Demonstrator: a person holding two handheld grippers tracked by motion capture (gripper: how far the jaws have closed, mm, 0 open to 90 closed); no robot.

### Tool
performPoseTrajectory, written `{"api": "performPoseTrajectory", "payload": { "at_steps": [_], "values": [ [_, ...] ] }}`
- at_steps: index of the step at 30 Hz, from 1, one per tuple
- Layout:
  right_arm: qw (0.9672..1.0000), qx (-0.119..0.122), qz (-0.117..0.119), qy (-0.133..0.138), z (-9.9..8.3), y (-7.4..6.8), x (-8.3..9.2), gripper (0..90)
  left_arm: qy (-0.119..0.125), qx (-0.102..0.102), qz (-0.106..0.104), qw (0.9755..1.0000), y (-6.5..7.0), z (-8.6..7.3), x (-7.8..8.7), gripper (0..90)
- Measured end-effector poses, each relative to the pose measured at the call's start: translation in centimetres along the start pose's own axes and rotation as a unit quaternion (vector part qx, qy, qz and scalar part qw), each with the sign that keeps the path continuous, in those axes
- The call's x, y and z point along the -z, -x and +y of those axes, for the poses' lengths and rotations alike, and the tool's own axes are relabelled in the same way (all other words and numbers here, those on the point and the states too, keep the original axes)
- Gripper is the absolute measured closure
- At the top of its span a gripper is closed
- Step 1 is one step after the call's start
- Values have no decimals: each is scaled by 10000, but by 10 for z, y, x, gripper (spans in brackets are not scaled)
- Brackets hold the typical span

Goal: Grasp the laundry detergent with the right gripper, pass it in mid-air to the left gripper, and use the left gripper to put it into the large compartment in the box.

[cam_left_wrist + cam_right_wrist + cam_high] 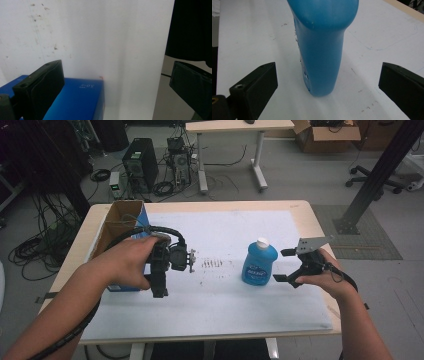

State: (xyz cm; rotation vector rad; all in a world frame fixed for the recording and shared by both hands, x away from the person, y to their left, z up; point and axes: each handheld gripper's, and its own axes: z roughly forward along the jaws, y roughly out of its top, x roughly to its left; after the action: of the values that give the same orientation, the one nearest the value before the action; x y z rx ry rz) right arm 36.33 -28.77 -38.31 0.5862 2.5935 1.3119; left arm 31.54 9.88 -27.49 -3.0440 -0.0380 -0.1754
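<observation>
Right gripper (286, 265) held wide open beside blue bottle (259, 263), nothing grabbed yet; left gripper (117, 87) open, empty, parked over box (120, 227).

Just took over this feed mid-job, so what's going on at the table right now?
A person holds a gripper in each hand over a white-covered table. The right gripper is open beside the upright blue bottle, jaws on either side of it in the right gripper view, not touching. The left gripper is open near the open cardboard box, holding nothing.
</observation>
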Motion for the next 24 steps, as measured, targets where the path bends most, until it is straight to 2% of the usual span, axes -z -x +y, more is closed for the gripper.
{"api": "performPoseTrajectory", "payload": {
  "at_steps": [10,15,24],
  "values": [
    [9998,-92,110,115,-10,-2,-16,19,-23,-31,-35,10000,0,2,-1,2],
    [9995,-147,121,261,-10,-2,-23,17,21,-43,-103,9999,0,3,-3,2],
    [9989,-177,173,409,-10,-3,-36,16,-22,-26,-91,10000,-1,2,-4,2]
  ]
}}
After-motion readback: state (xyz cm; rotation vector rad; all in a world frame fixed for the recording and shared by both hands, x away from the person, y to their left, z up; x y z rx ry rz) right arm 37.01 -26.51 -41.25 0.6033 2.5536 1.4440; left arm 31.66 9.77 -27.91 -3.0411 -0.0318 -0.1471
